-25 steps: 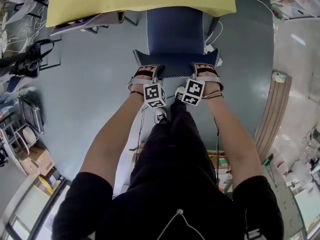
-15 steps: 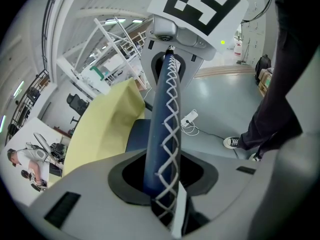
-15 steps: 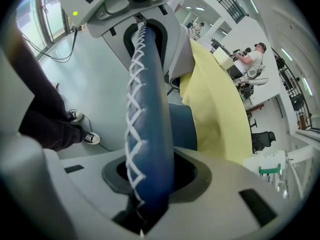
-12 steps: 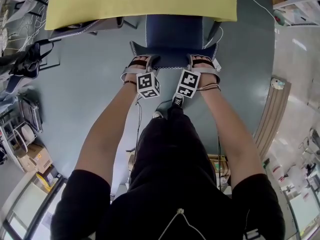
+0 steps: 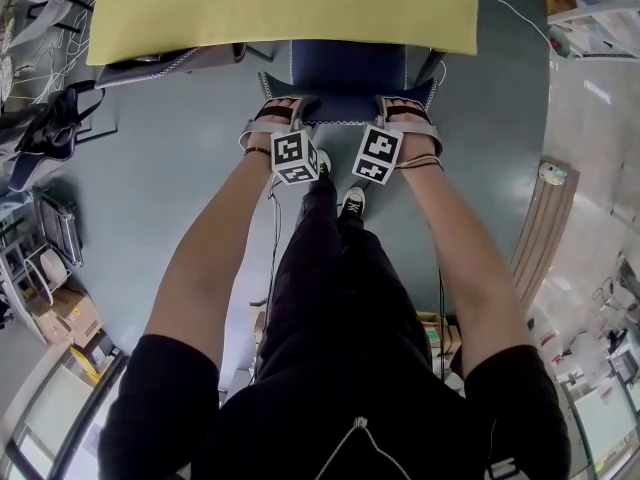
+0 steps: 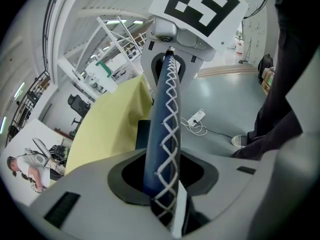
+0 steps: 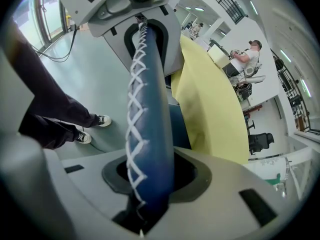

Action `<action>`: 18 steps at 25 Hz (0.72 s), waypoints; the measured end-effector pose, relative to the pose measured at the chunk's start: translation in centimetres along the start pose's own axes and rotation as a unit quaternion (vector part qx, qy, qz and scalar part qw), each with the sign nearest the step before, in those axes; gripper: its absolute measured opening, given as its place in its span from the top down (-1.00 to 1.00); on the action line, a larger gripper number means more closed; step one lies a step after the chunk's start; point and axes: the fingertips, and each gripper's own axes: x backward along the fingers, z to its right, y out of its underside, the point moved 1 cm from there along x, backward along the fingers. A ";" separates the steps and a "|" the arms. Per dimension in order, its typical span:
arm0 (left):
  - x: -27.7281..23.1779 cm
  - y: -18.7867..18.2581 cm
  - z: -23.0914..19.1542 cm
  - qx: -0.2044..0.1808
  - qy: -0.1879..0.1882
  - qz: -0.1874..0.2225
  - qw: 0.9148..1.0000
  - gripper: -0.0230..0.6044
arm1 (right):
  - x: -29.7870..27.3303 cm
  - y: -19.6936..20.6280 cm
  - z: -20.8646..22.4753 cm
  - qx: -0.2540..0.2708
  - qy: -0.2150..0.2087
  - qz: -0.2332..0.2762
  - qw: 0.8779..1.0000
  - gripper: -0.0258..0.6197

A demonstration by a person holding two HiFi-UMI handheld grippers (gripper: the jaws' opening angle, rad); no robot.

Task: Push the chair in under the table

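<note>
Over grey-blue floor [image 5: 180,168], left gripper [image 5: 279,119] and right gripper [image 5: 405,118] both clamp the blue stitched chair back [image 5: 345,108] along its crosswise top edge; yellow-topped table [image 5: 280,8] lies straight ahead.

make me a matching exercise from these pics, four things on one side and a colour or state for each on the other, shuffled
Things
1 tabletop
2 chair back
3 left gripper
4 shoe

Colour or state
a navy with white stitching
b on the floor
c yellow
d clamped on the chair back's top edge

Pairs: 1-c, 2-a, 3-d, 4-b
</note>
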 end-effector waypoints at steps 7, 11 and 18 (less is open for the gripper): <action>-0.9 1.2 -2.5 -0.002 0.002 0.003 1.000 0.50 | -1.3 -1.0 2.5 0.001 0.001 -0.001 1.000 0.53; -1.9 1.3 -4.9 -0.005 -0.001 0.005 1.000 0.49 | -2.3 -1.1 4.8 -0.002 0.002 -0.002 1.000 0.52; -3.5 1.7 -8.3 -0.013 -0.002 0.010 1.000 0.49 | -3.8 -1.4 8.2 -0.003 0.004 -0.002 1.000 0.52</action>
